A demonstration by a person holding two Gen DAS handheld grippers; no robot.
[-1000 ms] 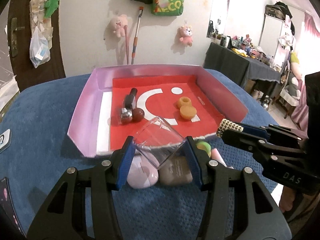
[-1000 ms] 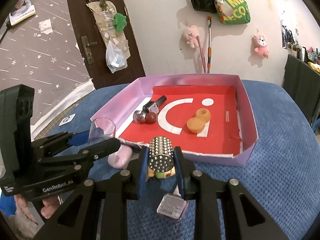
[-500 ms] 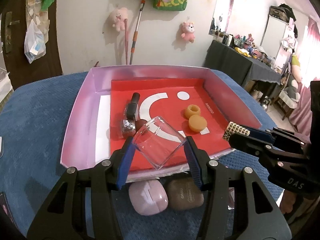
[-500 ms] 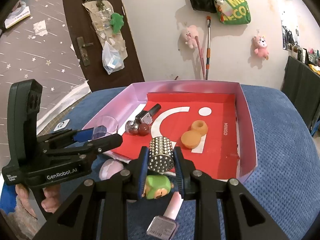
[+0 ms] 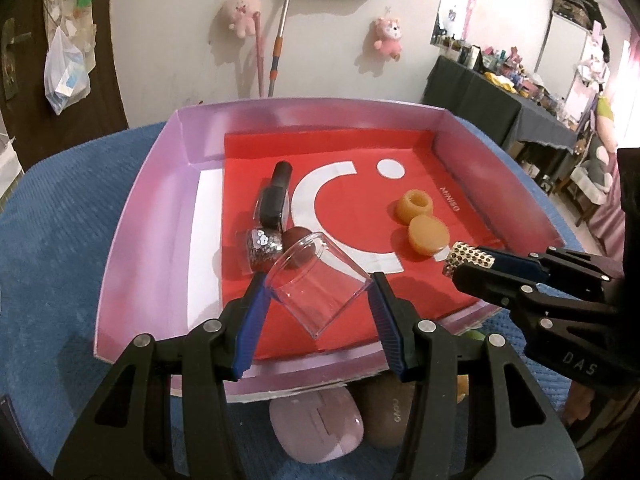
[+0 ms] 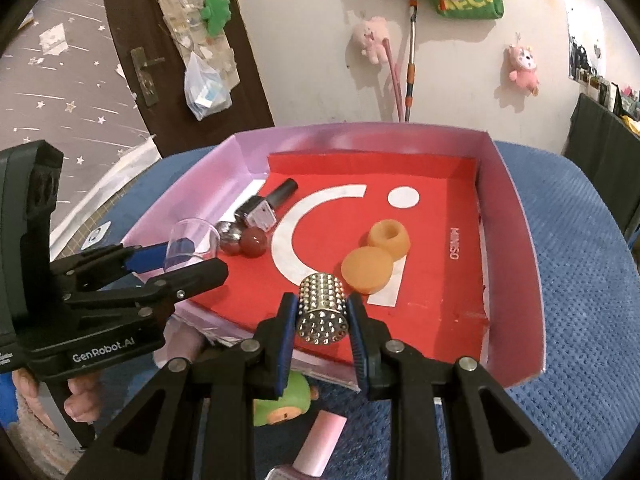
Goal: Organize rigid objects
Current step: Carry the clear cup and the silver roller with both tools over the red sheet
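Observation:
My left gripper [image 5: 318,300] is shut on a clear plastic cup [image 5: 318,286], held tilted above the near part of the pink box [image 5: 160,208] with the red floor. The right gripper [image 6: 322,312] is shut on a studded silver cylinder [image 6: 322,310], also over the box's near edge. That cylinder [image 5: 466,258] and the right gripper show at the right of the left wrist view. The cup [image 6: 192,242] shows at the left of the right wrist view. Inside the box lie a dark nail polish bottle [image 5: 276,196], a glittery silver ball [image 5: 262,246], a dark red ball [image 5: 298,242] and two orange round pieces [image 5: 422,224].
On the blue cloth [image 5: 52,248] in front of the box lie a pink case [image 5: 316,428] and a brown case [image 5: 388,416]. A green toy [image 6: 286,404] and a pink-capped bottle [image 6: 320,444] lie under the right gripper. A hand [image 6: 80,400] holds the left gripper.
Both grippers moved forward and slightly down, from over the loose items on the cloth to over the near part of the box. Each keeps its object.

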